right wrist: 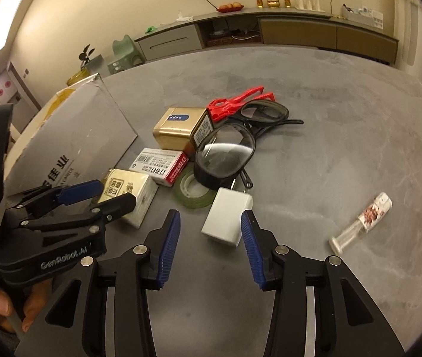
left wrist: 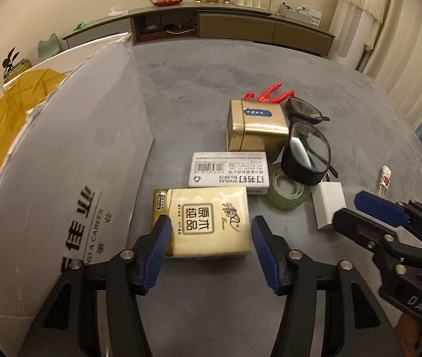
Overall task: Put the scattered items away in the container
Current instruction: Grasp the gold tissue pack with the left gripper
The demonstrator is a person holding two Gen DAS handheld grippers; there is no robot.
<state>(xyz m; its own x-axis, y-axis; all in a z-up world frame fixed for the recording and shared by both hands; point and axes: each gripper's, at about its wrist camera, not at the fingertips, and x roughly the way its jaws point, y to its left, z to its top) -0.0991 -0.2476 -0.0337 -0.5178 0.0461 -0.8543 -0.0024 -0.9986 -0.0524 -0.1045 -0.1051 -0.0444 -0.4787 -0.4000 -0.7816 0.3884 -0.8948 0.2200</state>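
Up close, the left gripper (left wrist: 211, 250) straddles a soft tissue pack (left wrist: 203, 221) on the grey table (left wrist: 211, 68), jaws spread, gripping nothing; squeezing its long sides should hold this light, yielding packet. Alongside, the right gripper (right wrist: 210, 245), equally wide, brackets a rigid white charger (right wrist: 227, 220). Farther left stands the cardboard box (left wrist: 71, 148).

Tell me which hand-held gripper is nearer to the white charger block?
Right. The right hand-held gripper is open with the white charger block between its fingertips; the left hand-held gripper is open around the tissue pack, off to the side.
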